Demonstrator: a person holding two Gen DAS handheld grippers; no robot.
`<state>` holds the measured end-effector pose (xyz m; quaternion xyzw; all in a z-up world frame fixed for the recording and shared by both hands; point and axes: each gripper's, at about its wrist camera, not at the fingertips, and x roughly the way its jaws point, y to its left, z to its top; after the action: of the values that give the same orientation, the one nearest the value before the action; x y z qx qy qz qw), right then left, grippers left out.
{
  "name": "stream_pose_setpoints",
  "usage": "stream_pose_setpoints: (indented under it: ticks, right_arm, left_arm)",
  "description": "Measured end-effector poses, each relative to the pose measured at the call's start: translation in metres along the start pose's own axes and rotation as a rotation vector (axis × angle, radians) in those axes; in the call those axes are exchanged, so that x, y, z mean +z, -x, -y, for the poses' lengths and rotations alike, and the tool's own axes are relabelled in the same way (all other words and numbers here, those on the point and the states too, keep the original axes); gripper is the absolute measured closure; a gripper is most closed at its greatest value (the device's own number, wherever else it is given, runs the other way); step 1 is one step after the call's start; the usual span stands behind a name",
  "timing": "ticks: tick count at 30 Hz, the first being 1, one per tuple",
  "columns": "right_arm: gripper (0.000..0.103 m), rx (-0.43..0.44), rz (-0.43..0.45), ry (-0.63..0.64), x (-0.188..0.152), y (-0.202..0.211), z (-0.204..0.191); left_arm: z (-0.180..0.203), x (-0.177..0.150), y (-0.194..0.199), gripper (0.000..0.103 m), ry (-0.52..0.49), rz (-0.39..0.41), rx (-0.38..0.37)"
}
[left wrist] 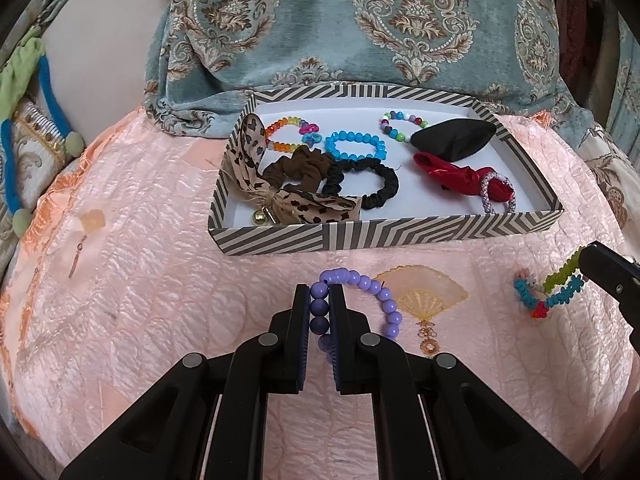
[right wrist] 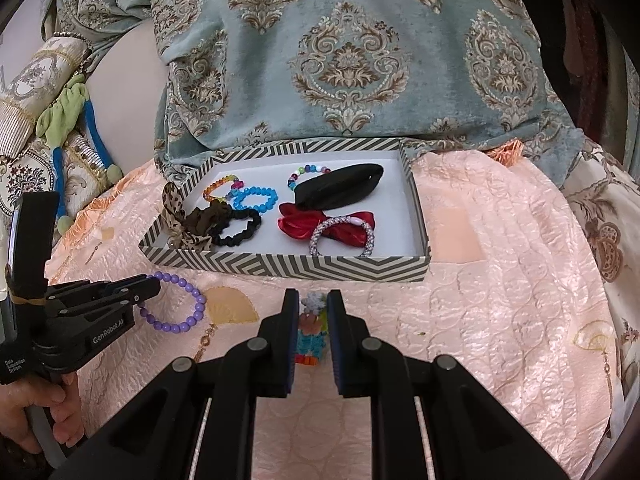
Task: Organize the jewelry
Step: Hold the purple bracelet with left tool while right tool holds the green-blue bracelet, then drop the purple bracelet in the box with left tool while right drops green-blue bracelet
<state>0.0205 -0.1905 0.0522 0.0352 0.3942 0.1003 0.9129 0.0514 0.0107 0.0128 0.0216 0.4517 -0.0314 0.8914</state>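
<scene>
A striped box (left wrist: 360, 236) (right wrist: 304, 266) on the pink quilt holds several bracelets, scrunchies and bows. My left gripper (left wrist: 319, 296) is shut on a purple bead bracelet (left wrist: 384, 300), which rests on the quilt in front of the box; the gripper also shows in the right wrist view (right wrist: 150, 290) with the purple bracelet (right wrist: 188, 312). My right gripper (right wrist: 312, 308) has its jaws around a multicolour bead bracelet (right wrist: 312, 336) and is closed on it; in the left wrist view the multicolour bracelet (left wrist: 548, 290) hangs from the right gripper (left wrist: 584, 260).
The pink quilt (left wrist: 140, 280) covers the surface. A teal patterned blanket (left wrist: 360, 20) rises behind the box. A green and blue cord (left wrist: 24, 120) lies at the far left by a cushion. A hand (right wrist: 48, 412) holds the left gripper.
</scene>
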Motion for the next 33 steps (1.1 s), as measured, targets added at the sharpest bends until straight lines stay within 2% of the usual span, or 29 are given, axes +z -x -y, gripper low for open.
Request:
stream_pose_setpoints:
  ticks: [33]
  right_arm:
    - [0.089, -0.001, -0.012, 0.017, -0.0026, -0.0029, -0.006]
  left_arm:
    - [0.002, -0.0006, -0.0006, 0.103, -0.01, 0.0, 0.002]
